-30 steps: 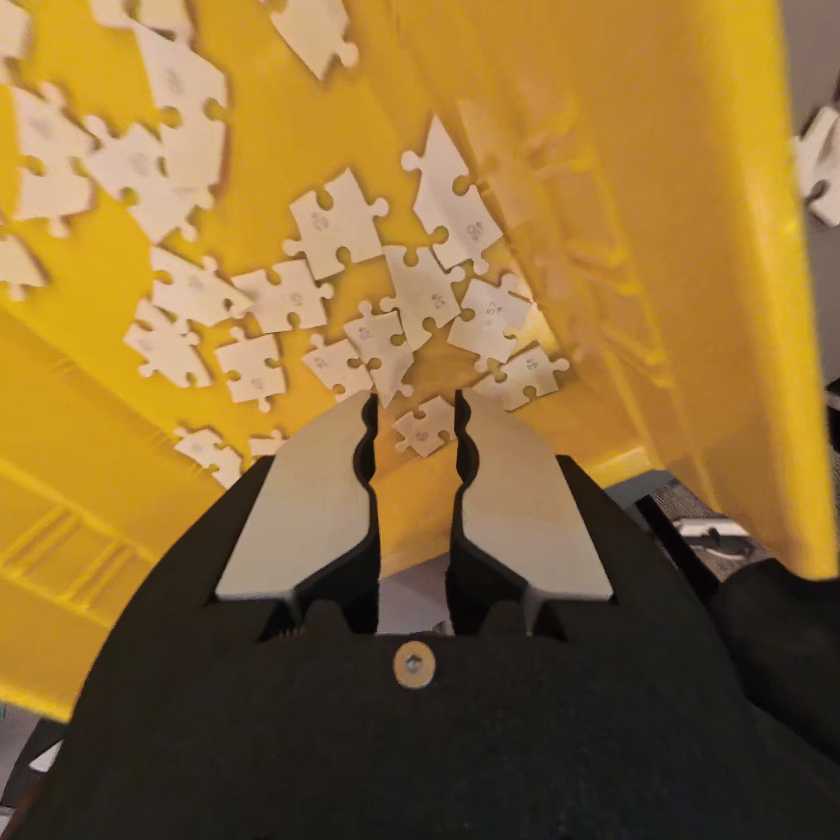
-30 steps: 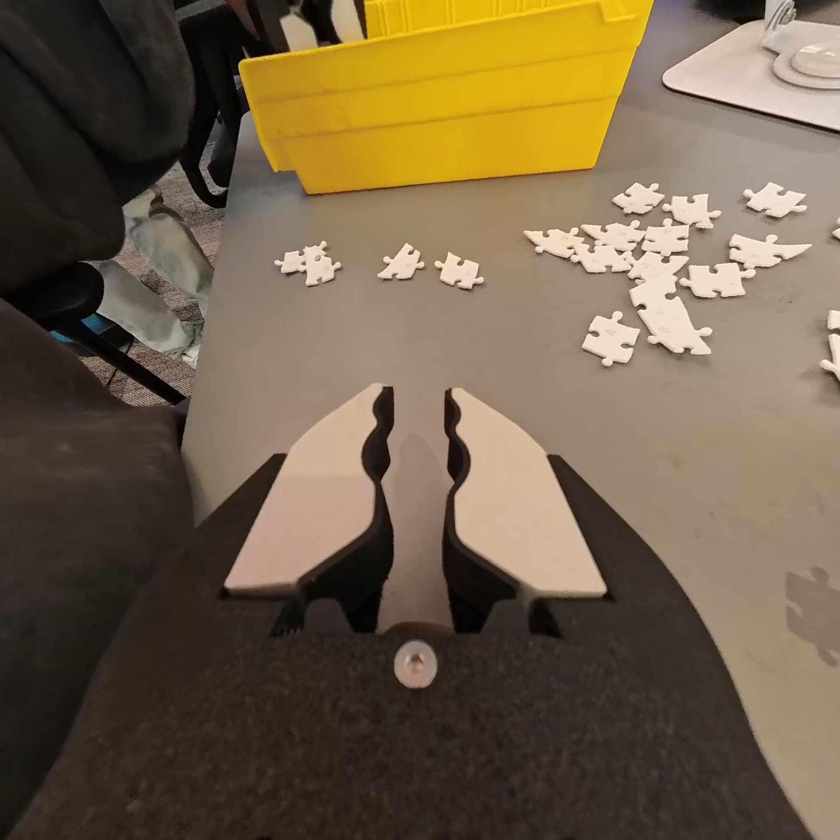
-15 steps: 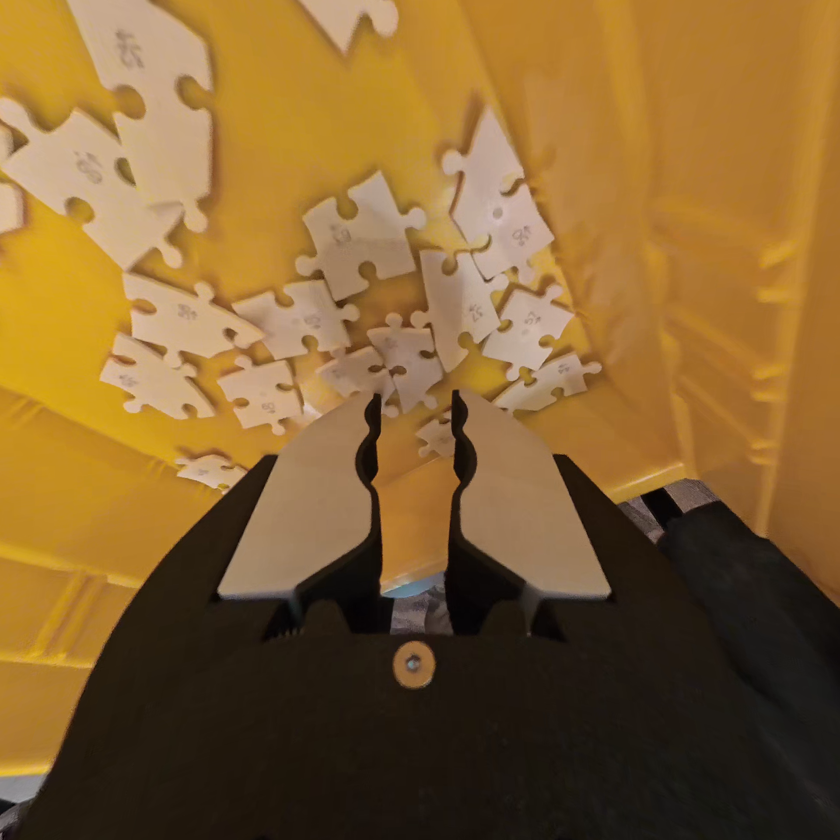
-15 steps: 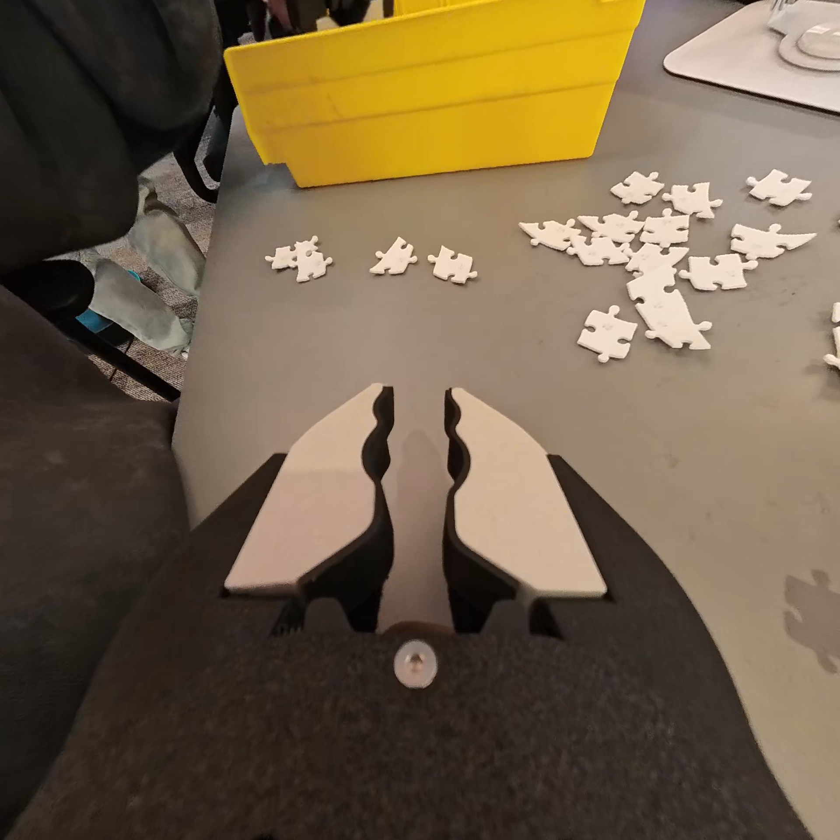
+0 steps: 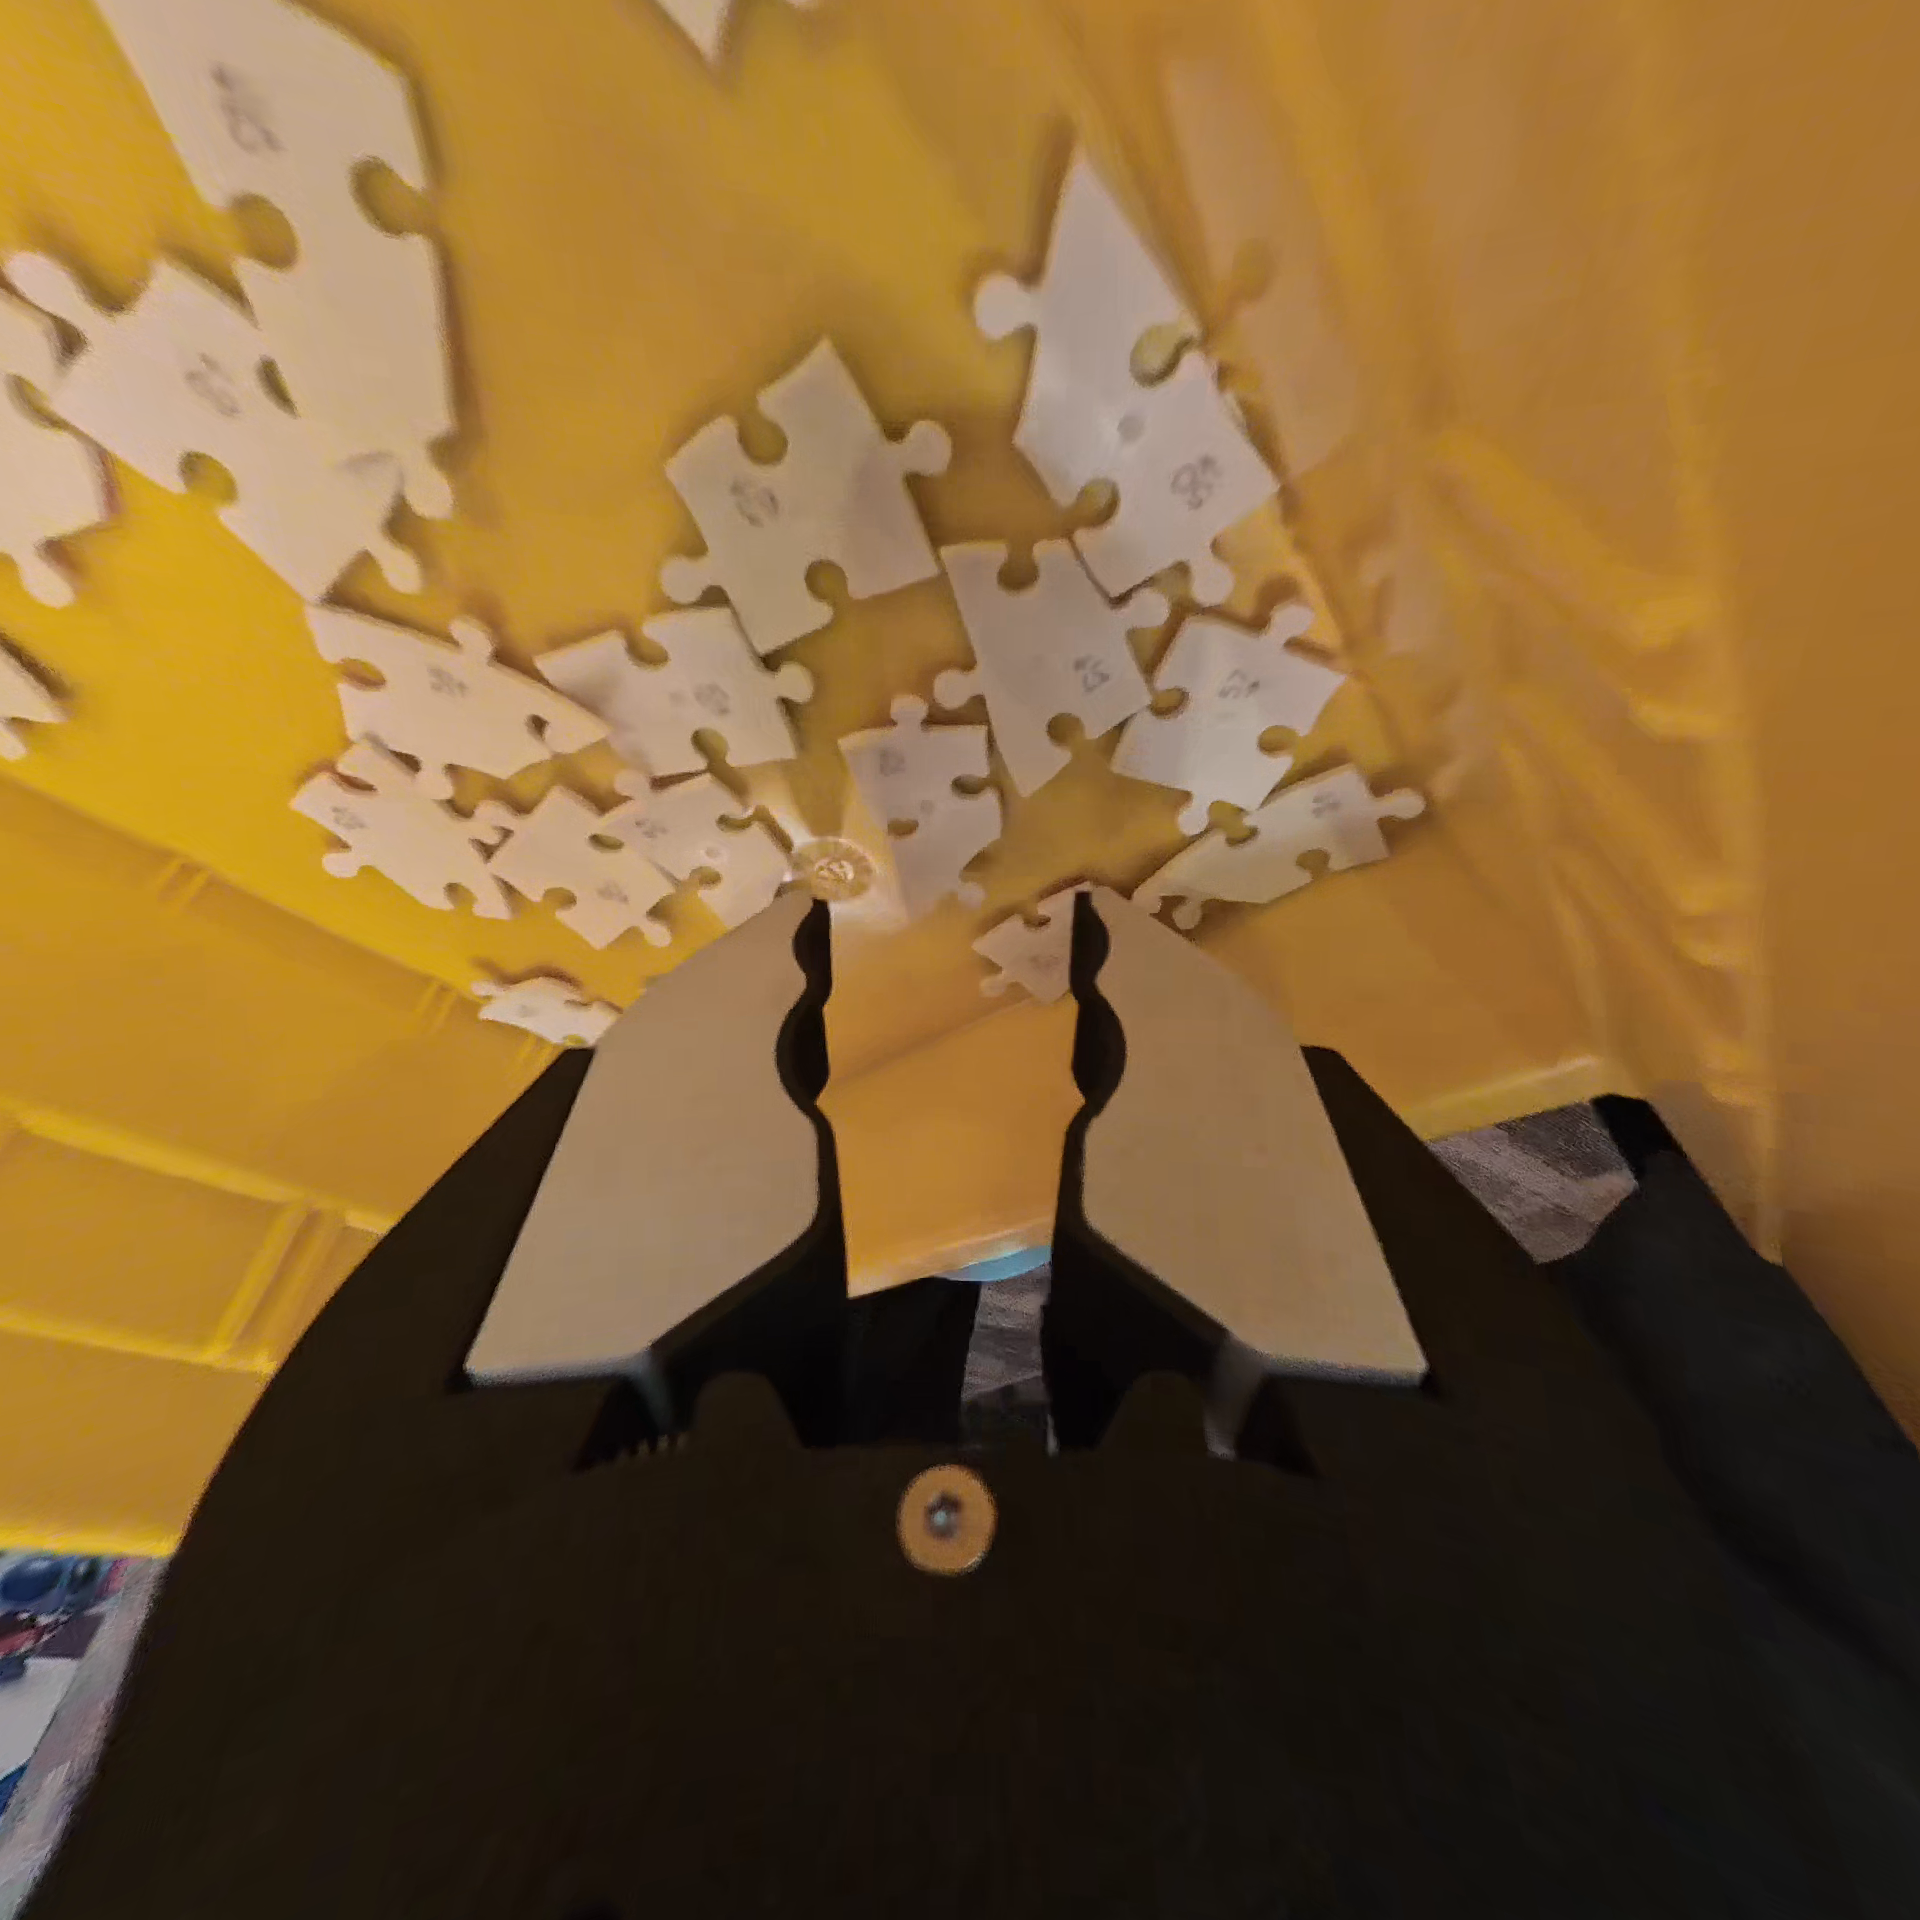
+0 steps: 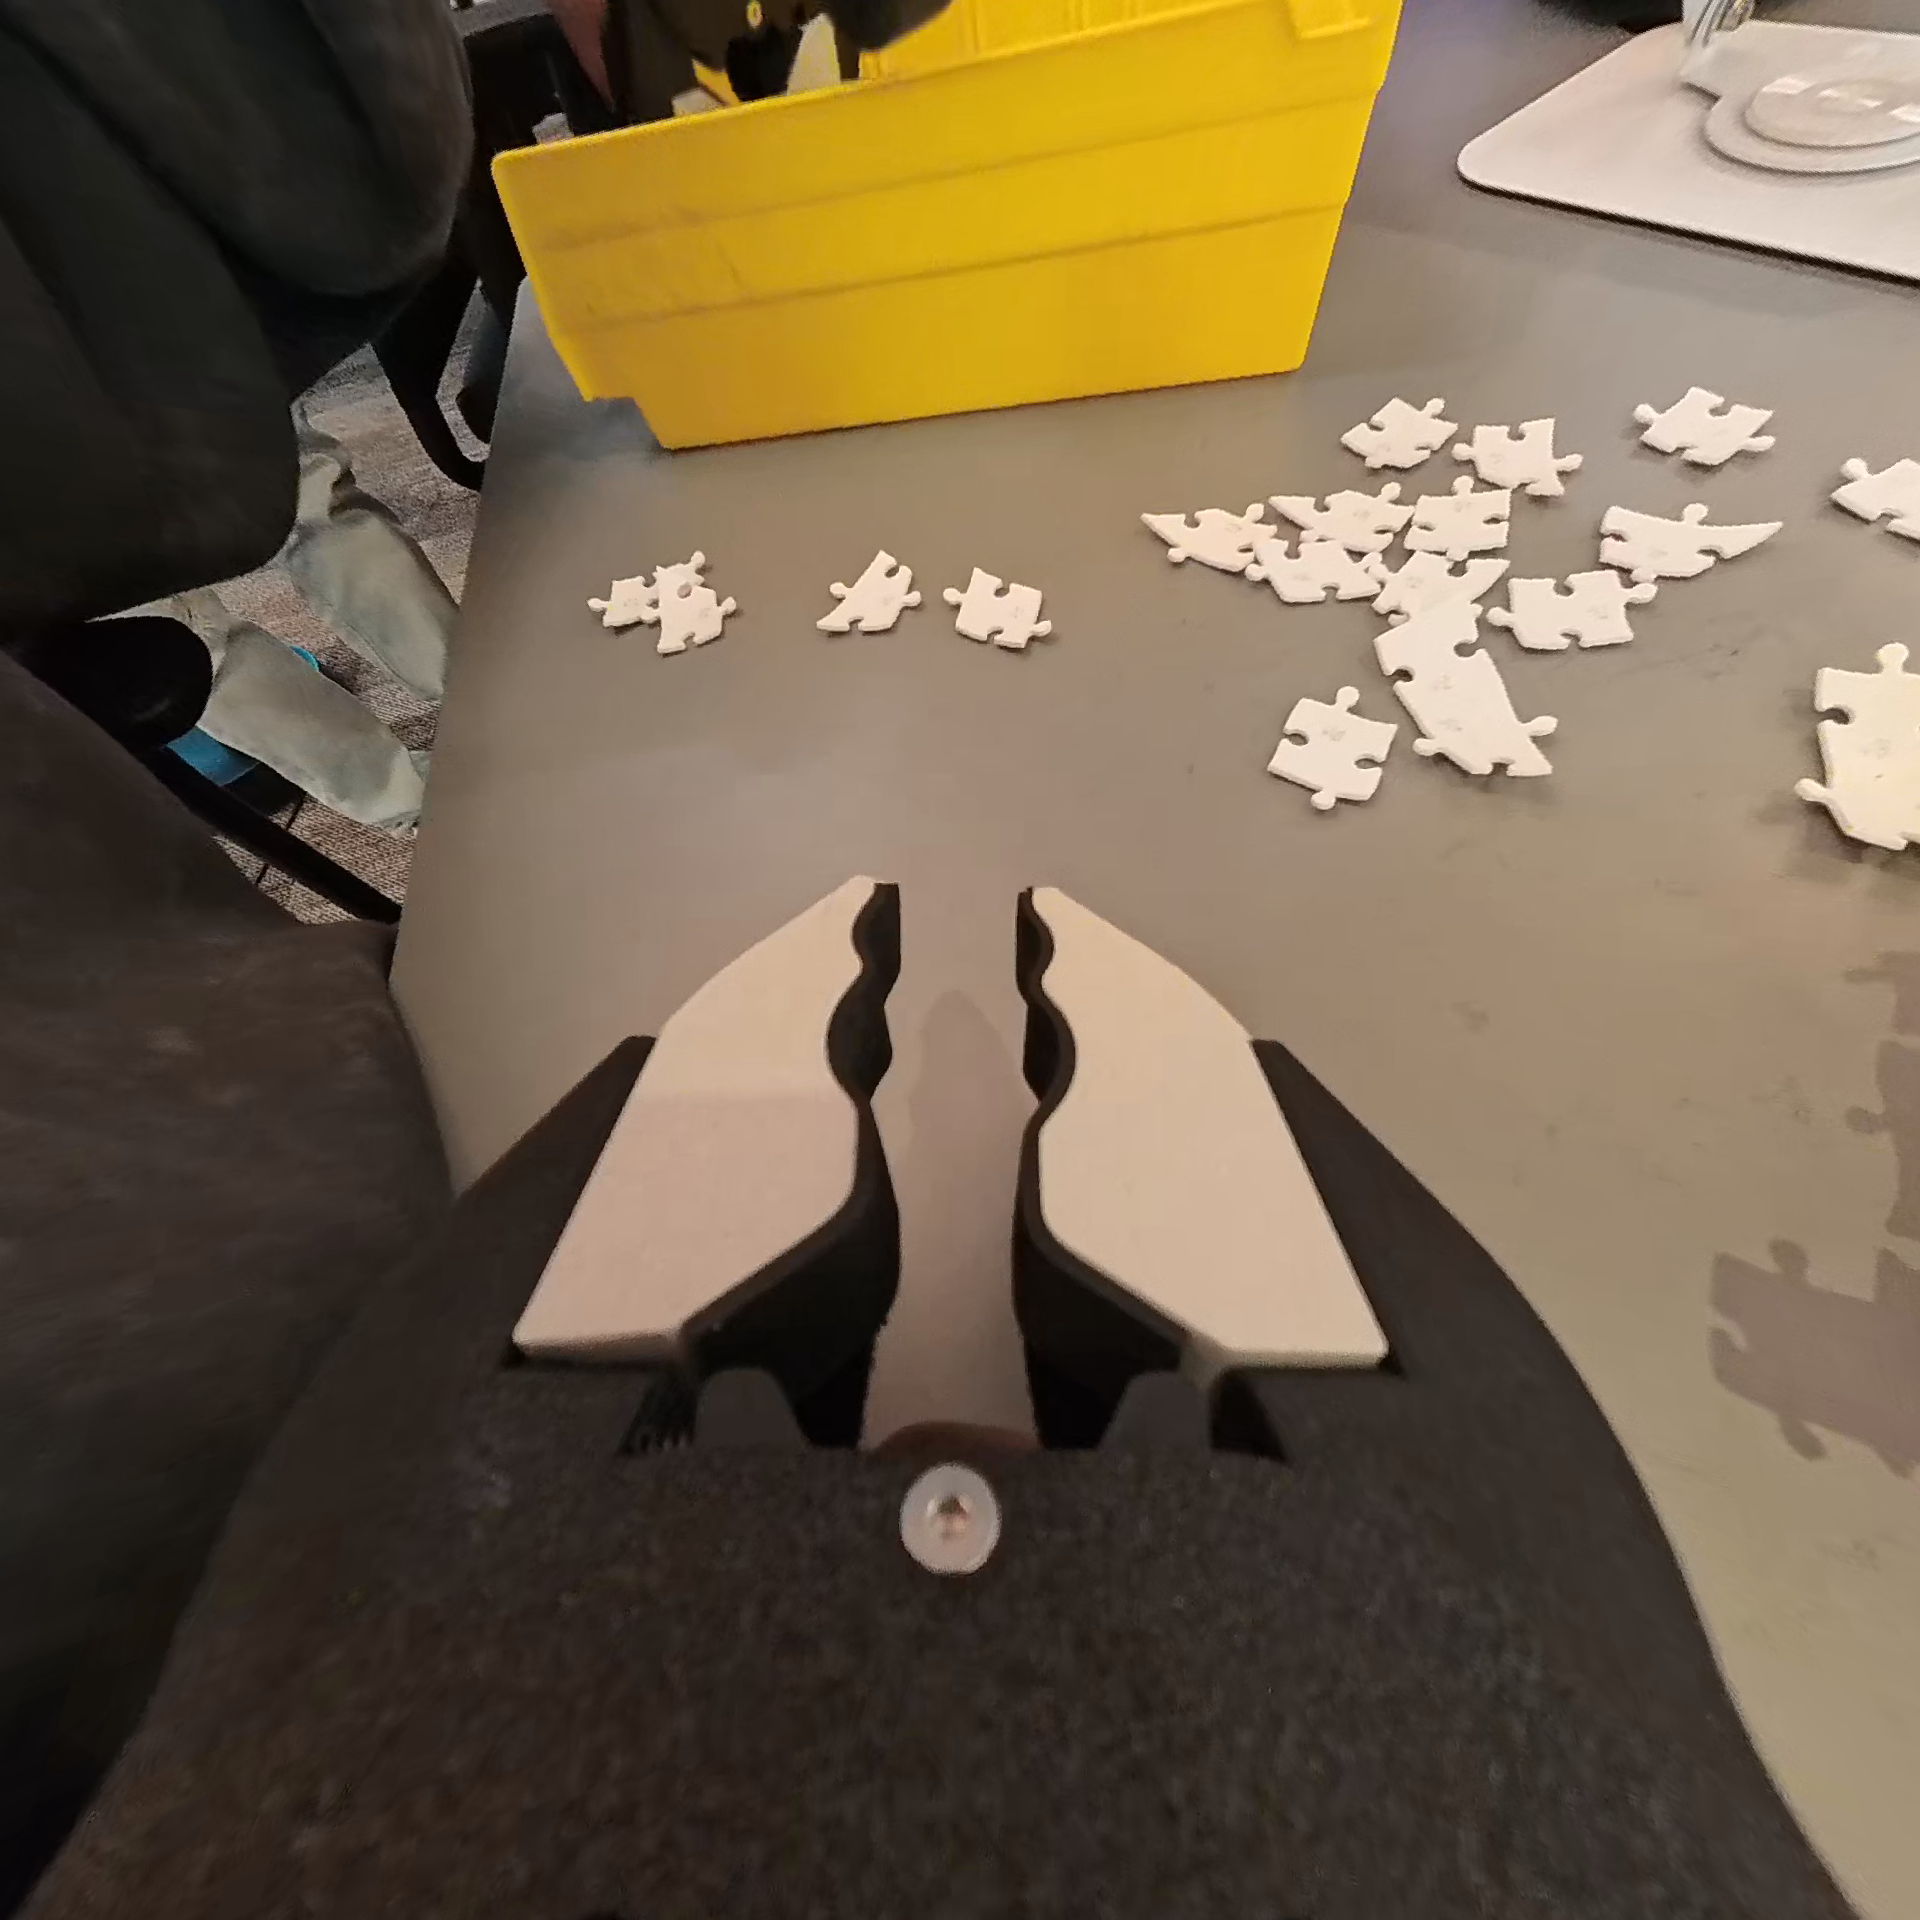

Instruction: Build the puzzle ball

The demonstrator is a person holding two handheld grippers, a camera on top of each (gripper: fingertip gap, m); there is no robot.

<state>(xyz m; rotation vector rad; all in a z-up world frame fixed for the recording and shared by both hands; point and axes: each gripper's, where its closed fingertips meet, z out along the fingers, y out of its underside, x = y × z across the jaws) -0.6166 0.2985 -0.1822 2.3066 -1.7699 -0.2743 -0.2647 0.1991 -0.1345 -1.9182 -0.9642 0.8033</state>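
Note:
My left gripper is open and empty, low inside the yellow bin. Several white puzzle pieces lie on the bin floor just ahead of the fingertips. A small piece lies against the inside of the right fingertip. My right gripper is open and empty, held over the grey table. The yellow bin stands at the far side of it. Loose white pieces lie scattered on the table at the right. Three small groups lie in a row in front of the bin.
A white mat with a clear round object lies at the back right. The table's left edge runs close to my right gripper, with a dark chair and floor beyond. The bin wall rises close on the left gripper's right.
My left gripper has moved deeper into the bin toward the pieces and its jaws have opened wider. My right gripper has drifted slightly, jaws unchanged.

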